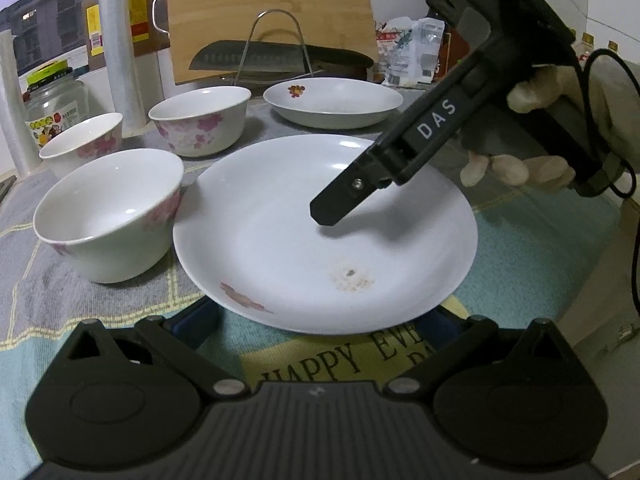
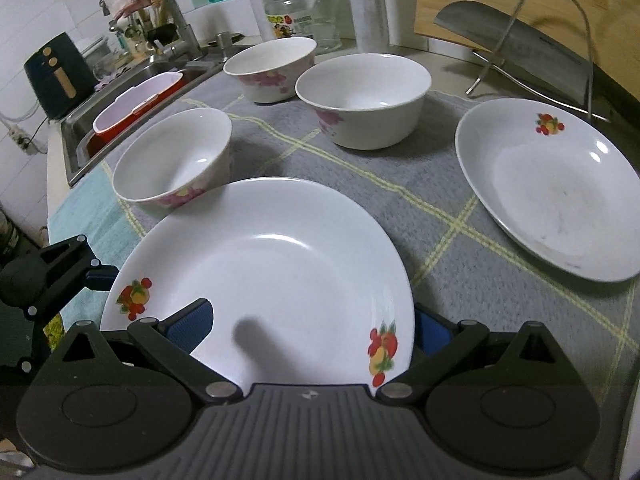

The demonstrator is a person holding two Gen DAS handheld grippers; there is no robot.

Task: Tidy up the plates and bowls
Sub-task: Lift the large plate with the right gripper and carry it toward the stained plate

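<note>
Hovering over the near plate (image 1: 280,240) now, you've got both tools crowding one dish, and that's the first worry. Your right gripper (image 2: 310,320) has its jaws wide, one blue pad over the plate's inside and the other outside the rim, clamped on nothing. Your left gripper (image 1: 324,316) is wide too, its pads tucked either side of the rim nearest you. The plate sits toward the near edge of the desk (image 2: 440,216), on the grey cloth. If you close on that thin glazed rim with a shallow bite, I'd expect the plate to pivot and slide out, and it hasn't far to go before the edge. Watch the nearest bowl (image 1: 108,216): it's right against the plate's left rim, so a sideways drag would likely shove or tip it. The second plate (image 2: 552,188) waits toward the back edge, by the knife rack (image 2: 560,40). Land tilted there and the rims could clash and chip.
</note>
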